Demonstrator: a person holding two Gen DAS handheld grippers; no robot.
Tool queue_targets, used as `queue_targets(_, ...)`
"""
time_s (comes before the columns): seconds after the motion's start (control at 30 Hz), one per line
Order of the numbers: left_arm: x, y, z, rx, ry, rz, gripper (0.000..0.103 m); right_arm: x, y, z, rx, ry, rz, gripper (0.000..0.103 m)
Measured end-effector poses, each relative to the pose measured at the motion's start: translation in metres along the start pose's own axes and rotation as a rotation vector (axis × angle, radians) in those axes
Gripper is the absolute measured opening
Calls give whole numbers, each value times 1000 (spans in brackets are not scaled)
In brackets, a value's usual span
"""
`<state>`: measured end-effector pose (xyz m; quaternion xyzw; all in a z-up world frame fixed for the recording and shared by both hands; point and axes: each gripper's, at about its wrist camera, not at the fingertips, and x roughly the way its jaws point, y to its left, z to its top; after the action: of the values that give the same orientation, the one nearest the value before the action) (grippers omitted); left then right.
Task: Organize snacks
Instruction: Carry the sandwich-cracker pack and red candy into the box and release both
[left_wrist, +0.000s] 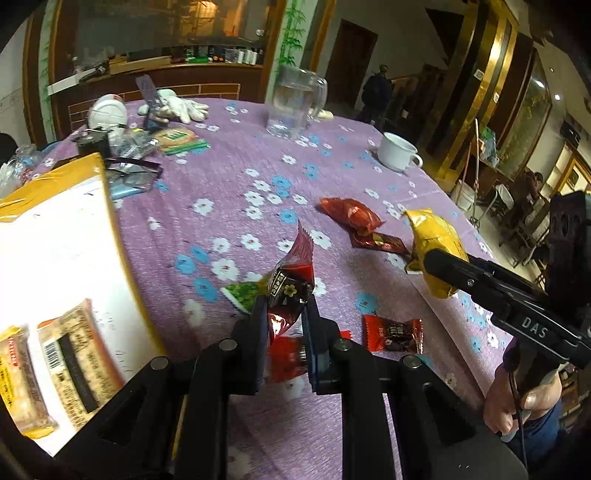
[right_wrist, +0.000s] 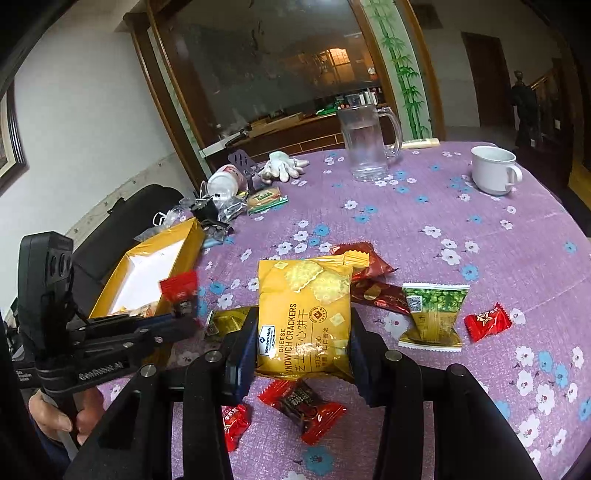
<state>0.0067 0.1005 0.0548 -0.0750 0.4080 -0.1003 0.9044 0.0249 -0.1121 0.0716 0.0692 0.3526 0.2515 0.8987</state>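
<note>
My left gripper (left_wrist: 284, 310) is shut on a small red and black wrapped candy (left_wrist: 290, 291), held just above the purple flowered tablecloth (left_wrist: 229, 192). The right wrist view shows that left gripper (right_wrist: 181, 314) beside an open yellow box (right_wrist: 147, 273) with a white inside. My right gripper (right_wrist: 303, 325) is shut on a yellow pack of cheese sandwich crackers (right_wrist: 303, 295), its pads pressing both sides. This pack (left_wrist: 436, 236) hangs off the cloth at the right of the left wrist view. In the box (left_wrist: 55, 229) lie two wrapped biscuit packs (left_wrist: 74, 347).
Loose snacks lie on the cloth: a green pack (right_wrist: 432, 314), red candies (right_wrist: 487, 321) (right_wrist: 303, 406) and dark red packs (right_wrist: 369, 266). At the far side stand a glass mug (right_wrist: 365, 144) and a white cup (right_wrist: 493, 170). White gloves (right_wrist: 284, 166) and clutter lie behind the box.
</note>
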Motion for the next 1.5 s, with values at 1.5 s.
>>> queue_targets(1.5, -41, 187, -39, -435, -85, 225, 15, 145, 221, 17, -234, 257, 175, 45)
